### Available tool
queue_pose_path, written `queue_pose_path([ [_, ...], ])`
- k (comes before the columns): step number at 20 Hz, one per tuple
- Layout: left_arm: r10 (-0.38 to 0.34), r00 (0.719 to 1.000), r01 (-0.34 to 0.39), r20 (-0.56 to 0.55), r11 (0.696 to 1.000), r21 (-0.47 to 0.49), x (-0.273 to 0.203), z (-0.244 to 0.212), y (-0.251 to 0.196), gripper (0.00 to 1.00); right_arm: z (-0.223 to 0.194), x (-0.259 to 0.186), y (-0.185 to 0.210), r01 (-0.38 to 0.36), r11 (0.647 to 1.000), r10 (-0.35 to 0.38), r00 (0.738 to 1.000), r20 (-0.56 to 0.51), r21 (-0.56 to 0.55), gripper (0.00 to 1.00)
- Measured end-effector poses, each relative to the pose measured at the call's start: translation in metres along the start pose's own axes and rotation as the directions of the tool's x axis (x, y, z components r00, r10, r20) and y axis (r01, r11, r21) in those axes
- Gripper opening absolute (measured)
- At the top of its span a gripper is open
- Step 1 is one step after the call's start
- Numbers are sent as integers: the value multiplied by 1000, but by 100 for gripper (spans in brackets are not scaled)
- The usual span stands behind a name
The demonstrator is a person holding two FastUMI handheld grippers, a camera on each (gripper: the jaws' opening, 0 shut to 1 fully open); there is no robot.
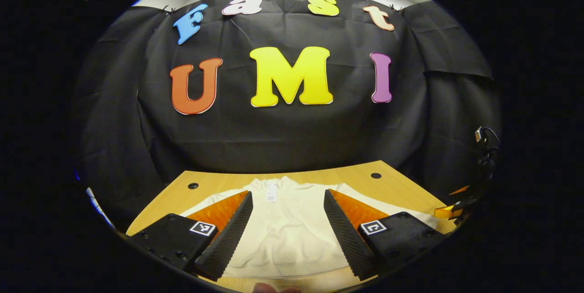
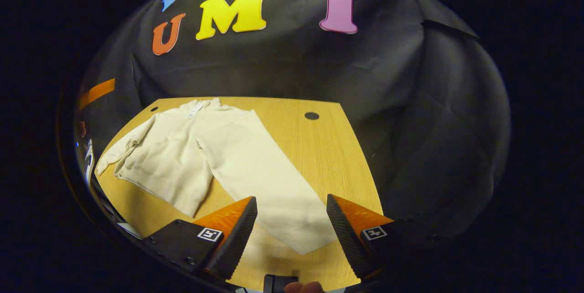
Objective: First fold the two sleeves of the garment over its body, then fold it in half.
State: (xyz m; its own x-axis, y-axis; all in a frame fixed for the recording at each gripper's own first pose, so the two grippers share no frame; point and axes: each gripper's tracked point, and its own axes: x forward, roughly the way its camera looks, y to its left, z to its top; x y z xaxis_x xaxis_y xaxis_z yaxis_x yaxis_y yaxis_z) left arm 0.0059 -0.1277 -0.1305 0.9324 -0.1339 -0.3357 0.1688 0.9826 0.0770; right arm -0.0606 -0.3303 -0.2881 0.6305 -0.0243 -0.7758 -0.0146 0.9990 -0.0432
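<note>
One cream garment (image 2: 182, 156) lies flat on the wooden table (image 2: 319, 156).
Left gripper (image 1: 287, 224), wide open and empty, hides both garment sides; right gripper (image 2: 292, 233), also agape and empty, hovers above one sleeve (image 2: 269, 183), cuff edge partly hidden.

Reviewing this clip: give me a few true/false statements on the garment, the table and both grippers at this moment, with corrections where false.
1. The cream garment lies spread on the wooden table. True.
2. The right gripper is clamped on a sleeve. False: its fingers stand apart above the long sleeve, gripping nothing.
3. The left gripper is open over the garment's body. True.
4. Both sleeves are already folded over the body. False: in the right gripper view, both sleeves still stretch out sideways.
5. The table has round holes near its far corners. True.
</note>
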Motion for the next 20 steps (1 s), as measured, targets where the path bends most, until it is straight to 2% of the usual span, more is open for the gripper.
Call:
queue_pose_path([
  [3,23,1000,-23,-20,1000,0,-4,-3,9,99,-40,23,-23,11,1000,-11,994,-108,1,95],
  [6,23,999,-22,-41,1000,1,-5,-9,9,99,-71,36,-23,-12,1000,8,981,-195,-19,95],
  [11,-12,997,12,-70,1000,-9,-7,-15,3,99,-89,48,-30,-28,1000,31,968,-250,13,95],
  [14,-42,995,40,-87,999,-31,-10,-21,-5,99,-93,50,-27,-80,997,71,966,-247,-23,95],
  [15,-45,995,43,-93,999,-33,-11,-22,-6,99,-91,49,-25,-88,996,81,968,-238,-18,79],
  [16,-44,994,42,-96,999,-32,-14,-26,-4,99,-91,50,-23,-95,995,90,968,-234,-10,72],
  [17,-46,994,43,-98,999,-32,-16,-27,-4,99,-90,50,-22,-102,995,100,970,-224,1,56],
  [18,-47,994,44,-96,999,-32,-15,-25,-3,99,-90,50,-22,-99,995,102,970,-219,22,46],
  [19,-48,994,45,-94,999,-31,-16,-25,-3,99,-90,52,-22,-90,995,99,970,-220,50,24],
  [20,-49,995,46,-90,998,-29,-16,-25,-2,99,-90,52,-22,-77,994,94,969,-230,80,23],
])
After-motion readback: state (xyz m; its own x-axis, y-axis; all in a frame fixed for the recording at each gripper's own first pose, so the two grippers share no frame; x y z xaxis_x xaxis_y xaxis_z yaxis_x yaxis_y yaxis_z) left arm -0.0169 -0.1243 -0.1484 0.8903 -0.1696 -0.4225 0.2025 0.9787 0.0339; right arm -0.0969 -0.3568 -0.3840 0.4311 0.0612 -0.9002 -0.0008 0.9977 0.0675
